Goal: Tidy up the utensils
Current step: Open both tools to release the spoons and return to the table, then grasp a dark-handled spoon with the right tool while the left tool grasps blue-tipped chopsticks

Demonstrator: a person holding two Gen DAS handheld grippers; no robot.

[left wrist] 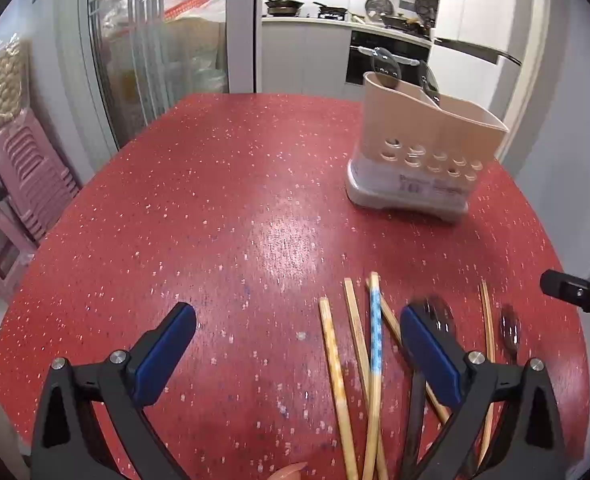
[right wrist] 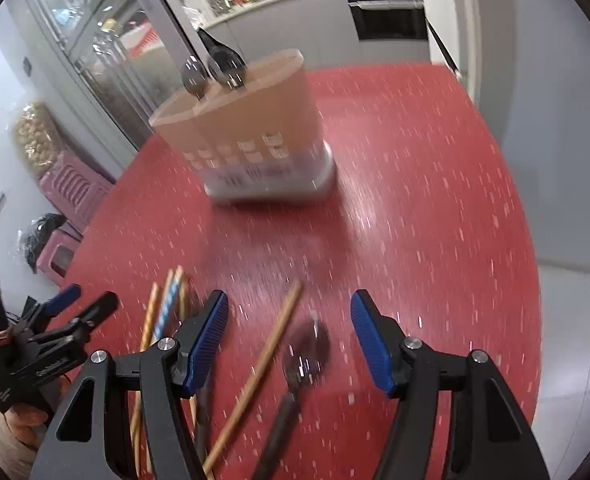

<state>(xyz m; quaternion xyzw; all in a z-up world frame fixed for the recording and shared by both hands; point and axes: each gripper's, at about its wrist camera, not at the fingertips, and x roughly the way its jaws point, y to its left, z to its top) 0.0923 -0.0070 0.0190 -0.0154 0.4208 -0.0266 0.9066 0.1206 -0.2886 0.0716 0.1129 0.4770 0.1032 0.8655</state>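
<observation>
A beige utensil holder (left wrist: pixel 423 136) stands on the red table (left wrist: pixel 215 208) at the far right, with two dark spoons (left wrist: pixel 387 66) upright in it. It also shows in the right wrist view (right wrist: pixel 255 128). Several bamboo chopsticks (left wrist: pixel 335 368), one with a blue pattern (left wrist: pixel 376 332), lie near the front edge. Two dark spoons (left wrist: pixel 435 316) lie among them. My left gripper (left wrist: pixel 295 344) is open and empty, to the left of the chopsticks. My right gripper (right wrist: pixel 289 340) is open and empty above a dark spoon (right wrist: pixel 305 356) and one chopstick (right wrist: pixel 271 352).
Pink plastic stools (left wrist: pixel 27 184) are stacked left of the table. A glass cabinet door (left wrist: pixel 155 52) stands behind it. A kitchen counter with pans (left wrist: pixel 335 12) is far back. The left gripper shows in the right wrist view (right wrist: pixel 55 340).
</observation>
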